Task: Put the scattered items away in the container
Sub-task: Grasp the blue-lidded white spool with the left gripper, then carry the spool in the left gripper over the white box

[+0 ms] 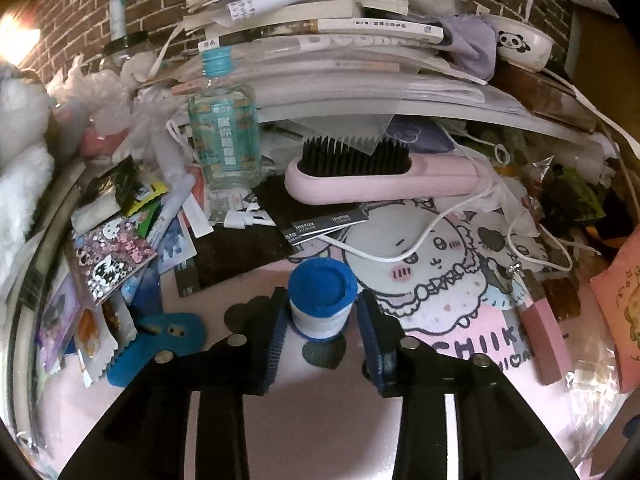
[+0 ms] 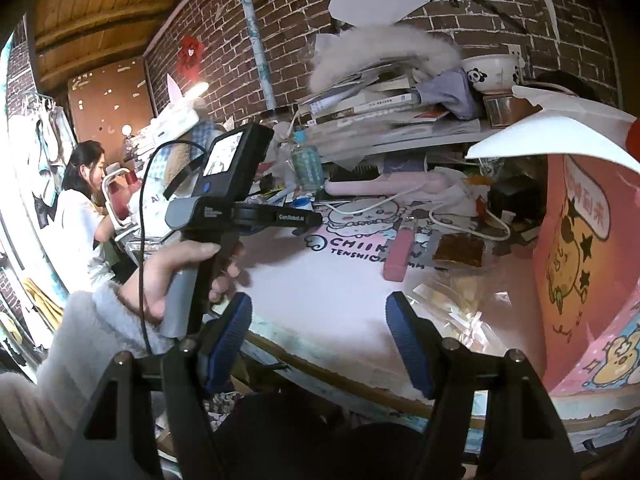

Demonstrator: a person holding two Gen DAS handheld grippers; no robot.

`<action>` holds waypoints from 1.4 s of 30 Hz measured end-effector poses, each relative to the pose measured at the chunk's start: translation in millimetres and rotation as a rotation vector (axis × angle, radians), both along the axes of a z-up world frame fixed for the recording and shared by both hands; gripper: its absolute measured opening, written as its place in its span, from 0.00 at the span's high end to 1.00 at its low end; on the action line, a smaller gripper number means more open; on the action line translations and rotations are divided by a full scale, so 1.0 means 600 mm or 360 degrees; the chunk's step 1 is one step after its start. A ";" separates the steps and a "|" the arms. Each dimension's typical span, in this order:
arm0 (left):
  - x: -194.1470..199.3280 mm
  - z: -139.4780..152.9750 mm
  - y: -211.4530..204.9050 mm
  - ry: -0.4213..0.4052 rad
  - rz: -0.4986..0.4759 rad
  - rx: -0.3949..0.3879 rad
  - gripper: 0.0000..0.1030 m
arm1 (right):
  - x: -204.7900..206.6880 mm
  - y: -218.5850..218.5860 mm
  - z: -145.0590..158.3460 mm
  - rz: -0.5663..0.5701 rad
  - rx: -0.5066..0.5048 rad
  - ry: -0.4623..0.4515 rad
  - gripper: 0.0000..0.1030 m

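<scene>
Left wrist view shows the left gripper with jaws narrowly apart around the blue-capped roll near the mat's front edge, not clearly pressing, so it may slip when lifted, while the right gripper hangs open and empty.
</scene>
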State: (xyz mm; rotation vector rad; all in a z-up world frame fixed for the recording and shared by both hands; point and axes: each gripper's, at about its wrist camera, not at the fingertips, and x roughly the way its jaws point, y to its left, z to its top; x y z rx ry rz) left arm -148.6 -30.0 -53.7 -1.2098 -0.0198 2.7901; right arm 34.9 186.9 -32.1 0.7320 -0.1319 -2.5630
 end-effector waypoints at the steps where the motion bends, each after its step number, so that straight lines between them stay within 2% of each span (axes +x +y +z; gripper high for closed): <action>1: -0.001 0.000 0.000 -0.0002 0.0000 0.0002 0.75 | 0.000 0.001 0.000 -0.0001 0.0000 0.0001 0.35; 7: -0.001 0.001 0.001 0.0004 -0.0004 -0.0005 0.75 | 0.001 0.004 0.001 -0.0010 -0.0009 0.0005 0.35; 12: 0.012 0.020 0.006 0.0044 -0.0012 -0.0037 0.75 | 0.002 0.005 0.001 -0.0015 -0.0011 0.0008 0.35; 20: 0.052 0.083 0.027 0.0173 -0.0027 -0.0132 0.75 | 0.002 0.006 0.000 -0.0024 -0.0004 0.0007 0.35; 28: 0.102 0.165 0.076 0.0338 -0.0145 -0.0171 0.75 | 0.008 0.012 -0.001 -0.0045 0.0004 0.0002 0.35; 36: 0.144 0.247 0.159 0.0478 -0.0375 -0.0183 0.75 | 0.023 0.022 -0.004 -0.0070 0.0004 -0.0006 0.35; 42: 0.169 0.287 0.256 0.0440 -0.0772 -0.0091 0.75 | 0.033 0.030 -0.006 -0.0087 0.0002 -0.0002 0.35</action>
